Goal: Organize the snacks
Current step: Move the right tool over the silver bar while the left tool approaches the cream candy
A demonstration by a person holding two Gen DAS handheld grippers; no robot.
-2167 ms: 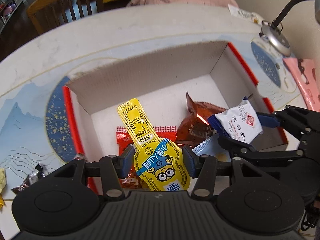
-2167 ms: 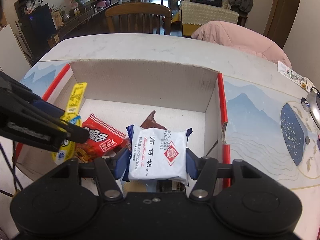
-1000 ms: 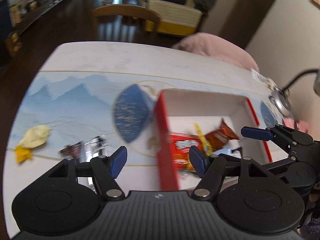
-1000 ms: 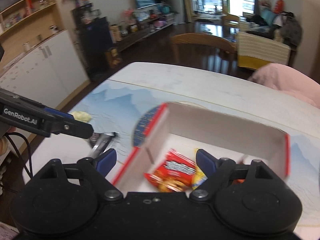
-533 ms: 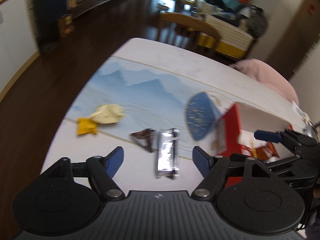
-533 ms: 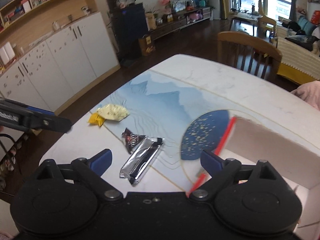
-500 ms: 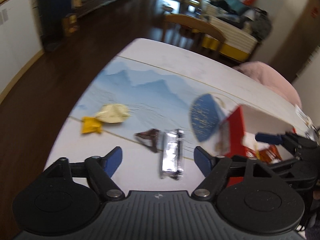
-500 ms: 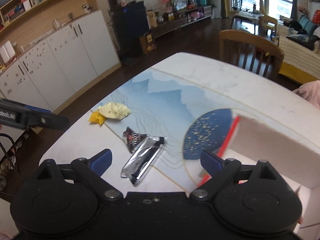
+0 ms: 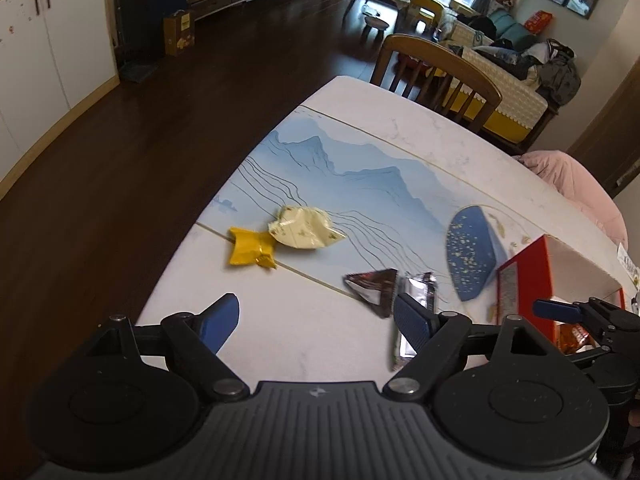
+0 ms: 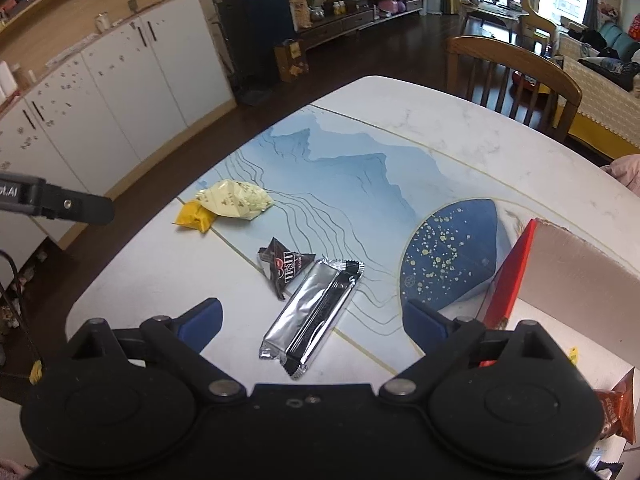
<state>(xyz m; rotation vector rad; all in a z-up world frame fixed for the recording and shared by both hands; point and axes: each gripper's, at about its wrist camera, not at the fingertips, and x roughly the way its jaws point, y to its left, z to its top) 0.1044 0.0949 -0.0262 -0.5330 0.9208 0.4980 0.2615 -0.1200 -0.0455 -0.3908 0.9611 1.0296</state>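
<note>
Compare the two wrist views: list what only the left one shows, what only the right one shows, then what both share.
Left wrist only: the right claw from the side, the box's white inside wall.
Right wrist only: the whole silver bar, the left claw's finger at the left edge, white cabinets with shelf.
Both: yellow packet, pale packet, dark triangular packet, red-edged box, wooden chair. Both claws hold nothing; the right's jaws are opening.
</note>
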